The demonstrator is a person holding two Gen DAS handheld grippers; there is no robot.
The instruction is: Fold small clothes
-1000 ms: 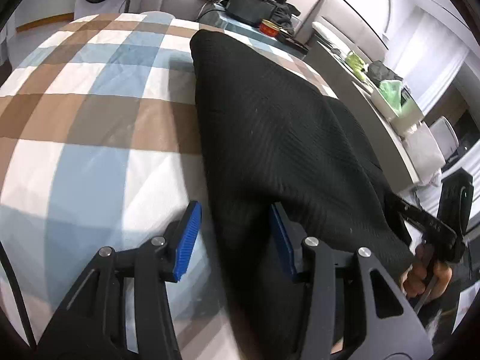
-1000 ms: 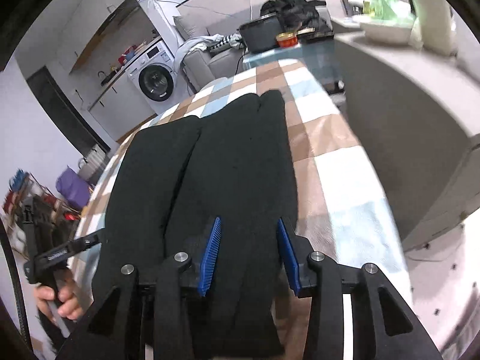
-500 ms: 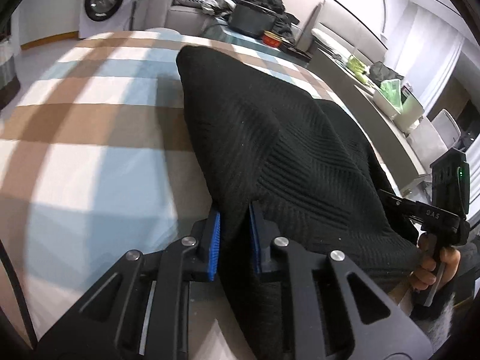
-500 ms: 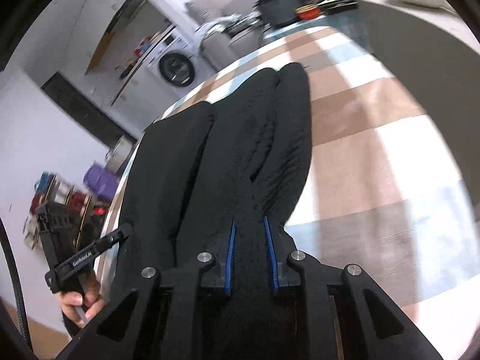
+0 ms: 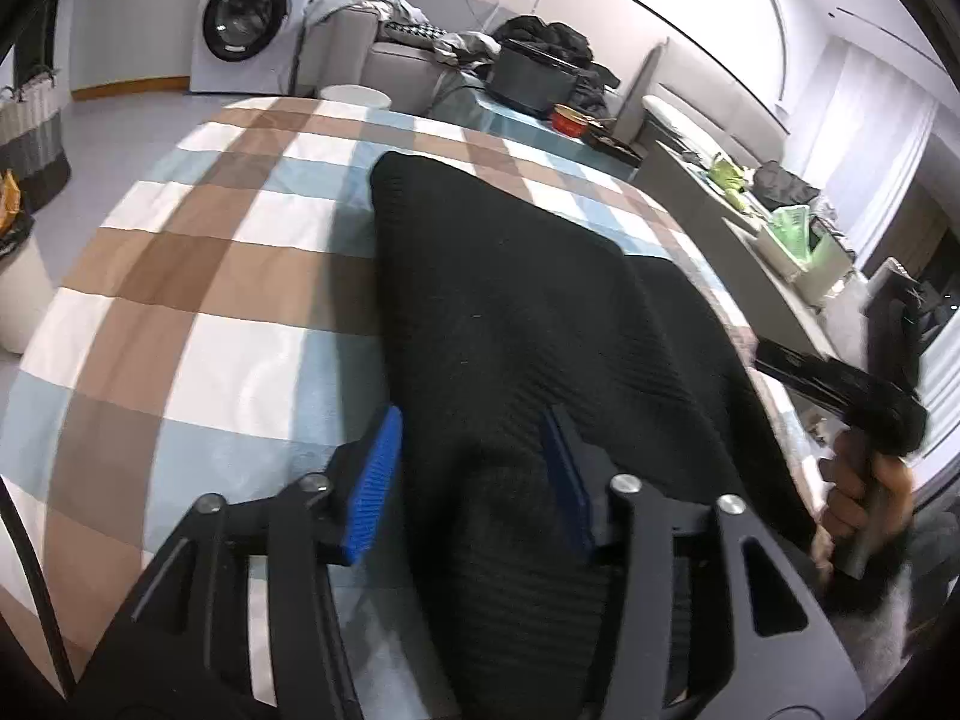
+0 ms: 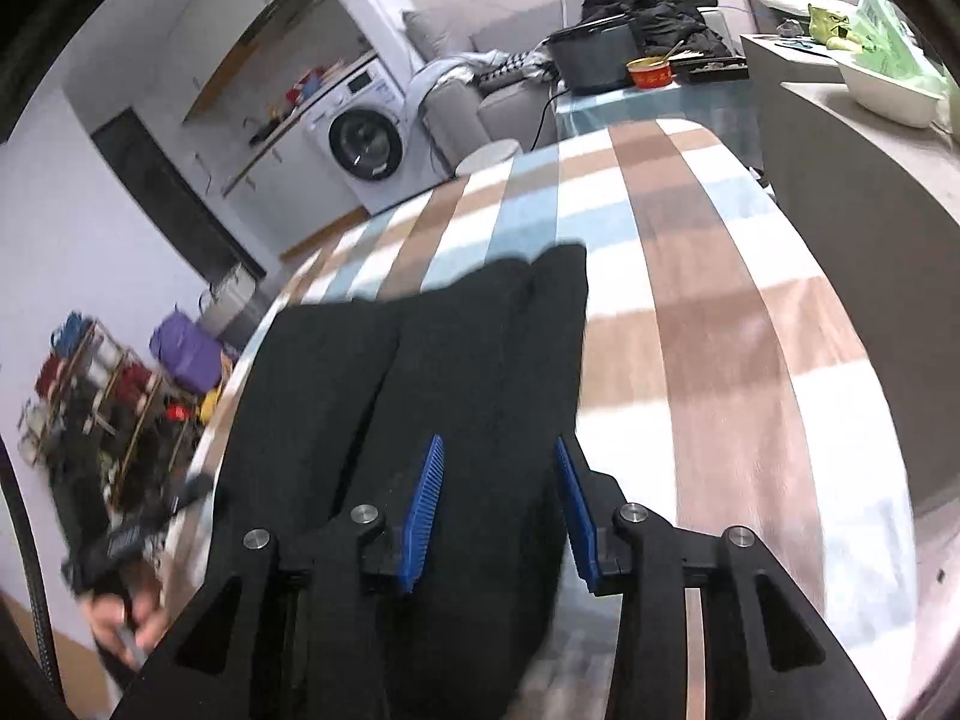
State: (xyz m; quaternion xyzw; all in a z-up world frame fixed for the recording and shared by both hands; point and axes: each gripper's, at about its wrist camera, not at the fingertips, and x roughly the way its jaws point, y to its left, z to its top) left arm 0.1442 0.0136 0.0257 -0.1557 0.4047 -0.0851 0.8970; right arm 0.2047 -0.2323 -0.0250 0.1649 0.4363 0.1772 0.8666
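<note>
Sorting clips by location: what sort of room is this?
Probably a lived-in home living area: a white front-loading washing machine, a grey sofa piled with clothes, and a checked brown, blue and white cloth-covered table.

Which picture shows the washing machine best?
The left wrist view: the washing machine faces the camera, sharp, with its round door and top panel clear. In the right wrist view the washing machine is also whole but smaller, tilted and a little softer.

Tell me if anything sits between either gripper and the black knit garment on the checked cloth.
Nothing visible does. The black knit garment lies directly between the blue pads of the left gripper and the right gripper, whose jaws are opening. The checked cloth around it is bare.
</note>
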